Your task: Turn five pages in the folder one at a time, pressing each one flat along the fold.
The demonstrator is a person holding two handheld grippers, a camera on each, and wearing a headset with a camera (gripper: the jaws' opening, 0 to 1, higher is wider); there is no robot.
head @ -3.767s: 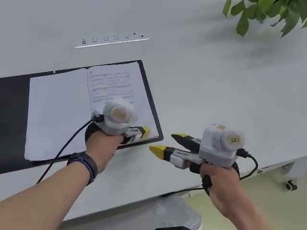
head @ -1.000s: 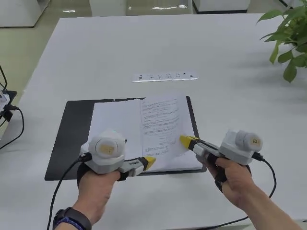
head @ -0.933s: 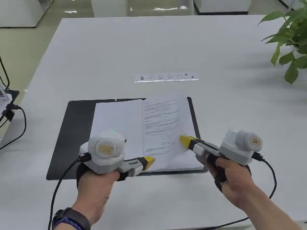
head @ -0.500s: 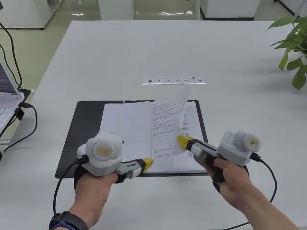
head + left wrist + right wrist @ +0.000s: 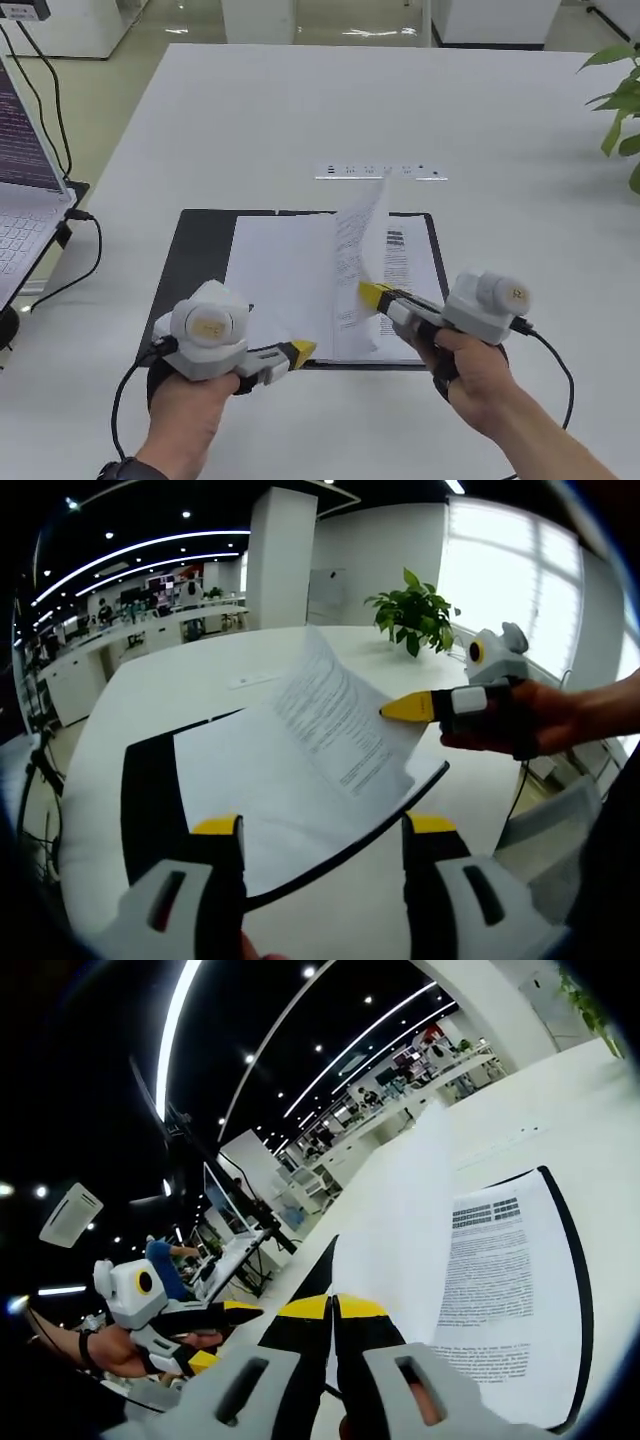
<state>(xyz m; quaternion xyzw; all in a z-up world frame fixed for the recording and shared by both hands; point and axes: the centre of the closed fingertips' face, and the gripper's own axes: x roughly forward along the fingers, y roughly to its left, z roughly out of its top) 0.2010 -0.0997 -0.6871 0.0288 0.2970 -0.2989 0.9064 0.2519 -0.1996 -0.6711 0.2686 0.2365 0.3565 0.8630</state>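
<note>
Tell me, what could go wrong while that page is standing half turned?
The right gripper pinches the page only at its edge, so a hard pull might crease or tear it, or it might slip free and fall back. The left gripper is open at the near edge of the folder, gripping nothing, so the folder might slide.

A black folder [image 5: 195, 270] holds white sheets; the lifted page [image 5: 362, 240] carries lines of black print. The left gripper [image 5: 300, 350] and right gripper [image 5: 372, 292] are pale grey with yellow tips. The table [image 5: 300, 110] is white.
</note>
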